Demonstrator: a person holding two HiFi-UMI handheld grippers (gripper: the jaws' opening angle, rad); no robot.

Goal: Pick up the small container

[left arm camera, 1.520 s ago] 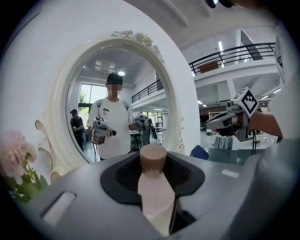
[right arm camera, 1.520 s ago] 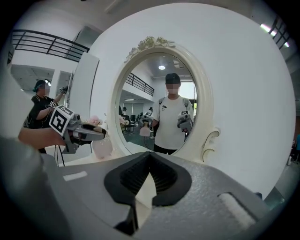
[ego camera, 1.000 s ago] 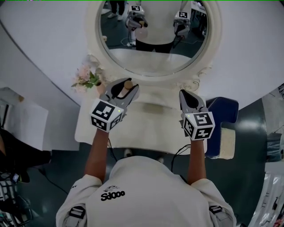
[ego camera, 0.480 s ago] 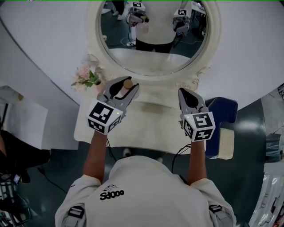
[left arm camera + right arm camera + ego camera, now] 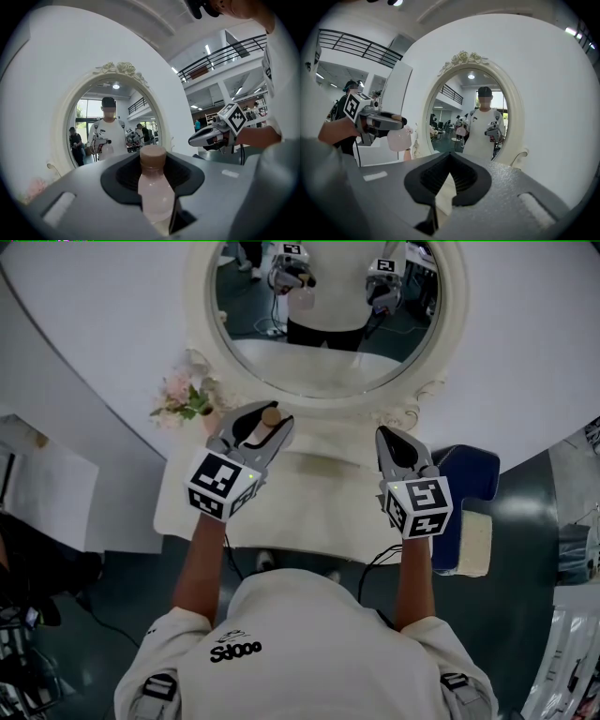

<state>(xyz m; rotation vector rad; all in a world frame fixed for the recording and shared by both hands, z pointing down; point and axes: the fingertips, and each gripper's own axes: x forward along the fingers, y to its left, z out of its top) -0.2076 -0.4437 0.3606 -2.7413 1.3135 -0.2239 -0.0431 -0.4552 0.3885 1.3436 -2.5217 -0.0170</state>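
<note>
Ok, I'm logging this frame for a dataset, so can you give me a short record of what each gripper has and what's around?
Left gripper: shut on small pink bottle with a tan cap, held in the air
Right gripper: shut, nothing between the jaws
Surface: cream vanity table
Behind: oval mirror in an ornate frame
Left of mirror: pink flowers

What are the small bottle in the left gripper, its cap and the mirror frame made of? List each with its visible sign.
The small bottle looks like translucent plastic, frosted pale pink: light glows through it. Its cap is matte brown, wood or plastic; I cannot tell which. The mirror frame is cream with carved flowers on top, probably painted wood or moulded resin.
</note>
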